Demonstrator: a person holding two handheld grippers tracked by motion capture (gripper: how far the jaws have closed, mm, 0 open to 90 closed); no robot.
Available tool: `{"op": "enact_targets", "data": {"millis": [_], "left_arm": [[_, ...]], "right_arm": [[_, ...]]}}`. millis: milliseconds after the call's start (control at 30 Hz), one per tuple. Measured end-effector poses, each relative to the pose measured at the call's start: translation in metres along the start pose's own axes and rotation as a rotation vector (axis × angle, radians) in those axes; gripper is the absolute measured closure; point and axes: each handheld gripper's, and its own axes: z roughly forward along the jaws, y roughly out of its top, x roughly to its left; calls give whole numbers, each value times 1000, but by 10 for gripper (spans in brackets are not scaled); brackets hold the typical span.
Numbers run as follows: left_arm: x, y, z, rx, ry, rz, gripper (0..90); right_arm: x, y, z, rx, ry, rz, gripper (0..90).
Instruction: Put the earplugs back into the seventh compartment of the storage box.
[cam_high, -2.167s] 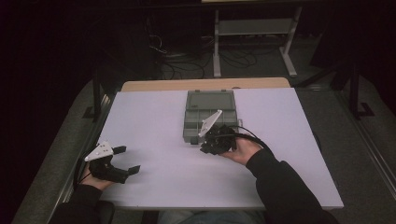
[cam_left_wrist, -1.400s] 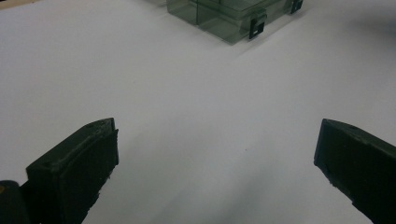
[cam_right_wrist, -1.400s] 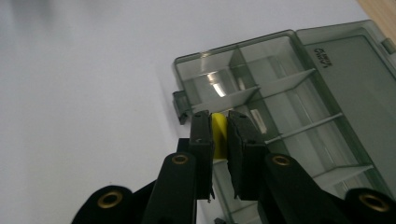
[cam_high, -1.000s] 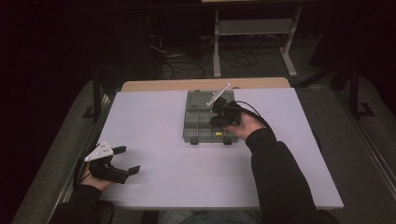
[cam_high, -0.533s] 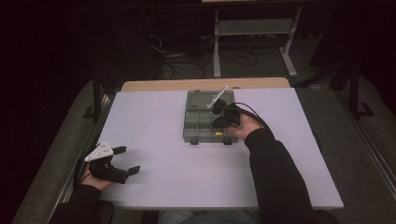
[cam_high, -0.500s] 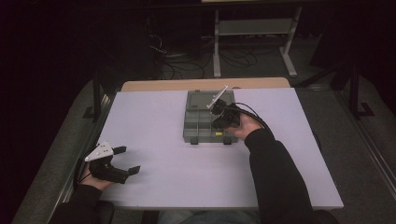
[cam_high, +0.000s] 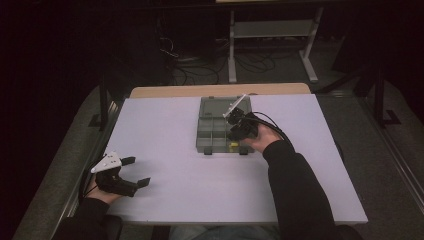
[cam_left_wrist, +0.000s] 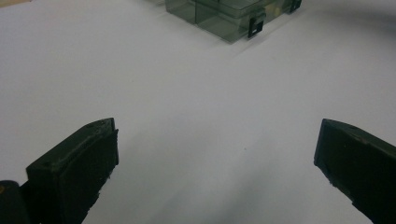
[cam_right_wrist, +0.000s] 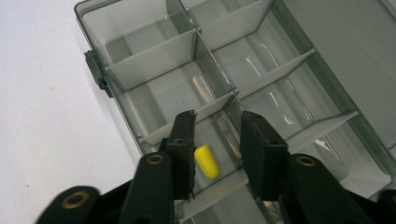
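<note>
A grey see-through compartment box (cam_high: 206, 119) lies open on the white table, its lid laid back on the far side. My right gripper (cam_high: 235, 134) hovers over the box's near right corner. In the right gripper view its jaws (cam_right_wrist: 215, 119) have just been opening and stand a little apart over a small compartment of the box (cam_right_wrist: 149, 58). A small yellow capsule-shaped piece (cam_right_wrist: 207, 161) lies loose on that compartment's floor between the jaws, close to the left pad and not pressed by either. The yellow piece (cam_high: 233, 145) is also in the high view. My left gripper (cam_high: 138, 171) rests open at the table's near left, with nothing between its jaws (cam_left_wrist: 215, 140).
The box's other compartments look bare. The box (cam_left_wrist: 224, 14) lies far ahead of the left gripper, with white tabletop (cam_high: 165, 135) between them. A wooden board (cam_high: 220, 90) borders the table's far edge. Behind it, a metal stand (cam_high: 272, 30) and cables sit on a dark floor.
The right hand moved from the box's near edge to over its right side, then held still. Its jaws now stand apart with the yellow piece lying free. The left gripper stayed put.
</note>
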Motion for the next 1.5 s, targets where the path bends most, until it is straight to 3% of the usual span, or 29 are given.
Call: {"op": "enact_targets", "data": {"millis": [300,500,700,833,1033,1500], "left_arm": [[0,0,0,4,1,2,0],[0,0,0,4,2,1,0],[0,0,0,6,3,2,0],[0,0,0,7,3,3,0],[0,0,1,8,3,2,0],[0,0,1,10,5,1,0]], "right_arm": [[-3,-5,-17,-56,-25,17,329],[-6,-13,-28,-93,-25,45,208],[-7,-21,-38,-151,19,72,117],[-5,-25,-45,-165,9,73,11],[-2,-34,-57,-244,9,90,0],[-4,-69,-72,-286,22,117,0]]}}
